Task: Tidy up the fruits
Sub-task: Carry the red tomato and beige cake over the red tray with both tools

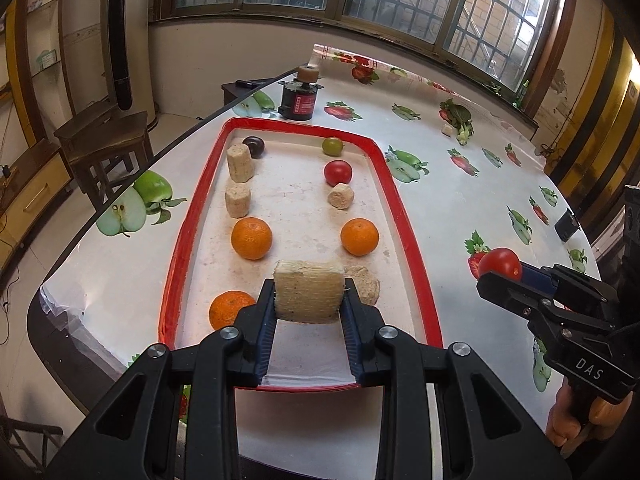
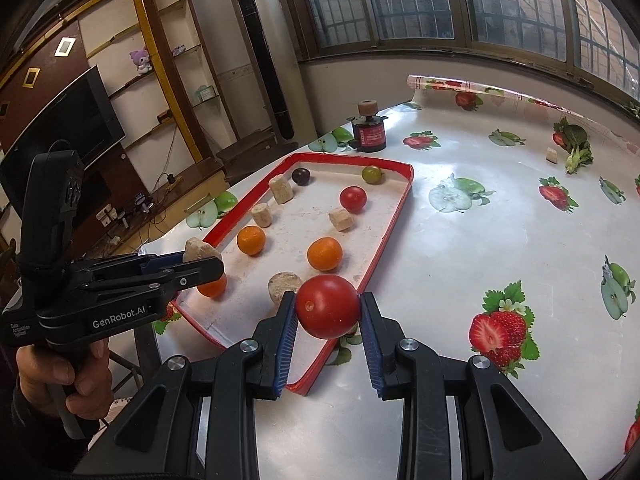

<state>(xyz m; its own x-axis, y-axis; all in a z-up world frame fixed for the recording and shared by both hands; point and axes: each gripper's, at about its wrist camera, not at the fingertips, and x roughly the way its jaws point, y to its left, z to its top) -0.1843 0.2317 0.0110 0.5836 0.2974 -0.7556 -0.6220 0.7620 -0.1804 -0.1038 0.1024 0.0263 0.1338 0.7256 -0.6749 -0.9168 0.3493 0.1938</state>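
Tomato [image 2: 328,306] pinched in right gripper [image 2: 328,312] fingers, beige block [image 1: 309,297] in left gripper [image 1: 309,312]; both likely need placing in tray [image 1: 404,216].

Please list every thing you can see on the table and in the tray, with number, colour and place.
tray: 1, red rim, on table
oranges: 3, orange, near half of tray
tomatoes: 2, red; one in tray, one held in right claw
plum: 1, dark purple, far left tray corner
green fruit: 1, far right of tray
beige blocks: 5; four in tray, one in left claw
black canister: 1, beyond tray
greens: 1 bunch, far right of table
table: 1, fruit-print cover
left claw: black, shut on block
right claw: black, shut on tomato
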